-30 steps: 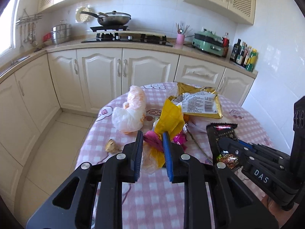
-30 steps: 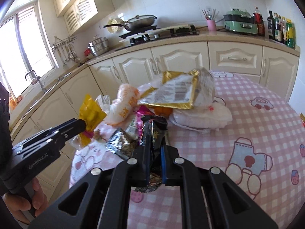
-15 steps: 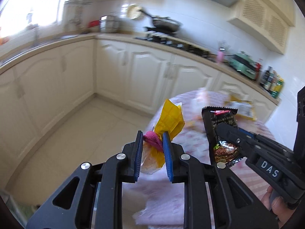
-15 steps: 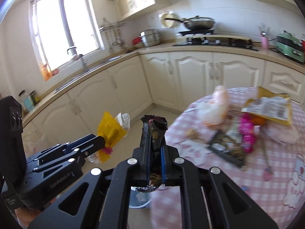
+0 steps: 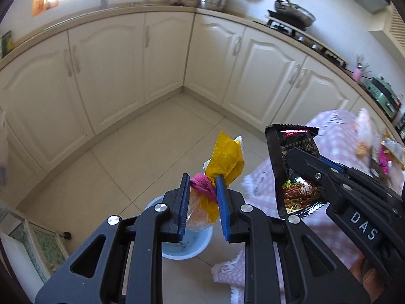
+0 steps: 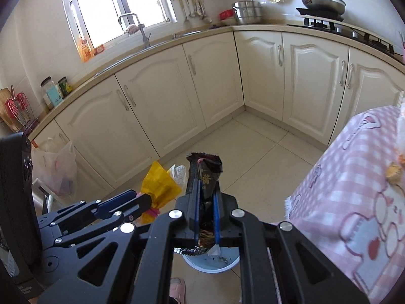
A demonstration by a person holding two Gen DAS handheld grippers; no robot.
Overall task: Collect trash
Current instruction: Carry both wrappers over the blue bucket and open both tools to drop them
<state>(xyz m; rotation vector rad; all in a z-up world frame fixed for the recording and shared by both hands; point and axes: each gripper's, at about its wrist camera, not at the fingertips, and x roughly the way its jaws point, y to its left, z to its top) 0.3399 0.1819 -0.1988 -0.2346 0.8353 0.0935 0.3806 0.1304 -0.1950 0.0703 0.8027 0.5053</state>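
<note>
Trash (image 5: 222, 167) in both tongs, over bin (image 5: 187, 245)

"DAS" stands on the right gripper (image 5: 301, 162); "20" on the black wrapper (image 5: 295, 197).

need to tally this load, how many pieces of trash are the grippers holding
2: the yellow wrapper bundle in the left gripper, the black snack packet in the right gripper. More may hide inside the bundle.
</note>
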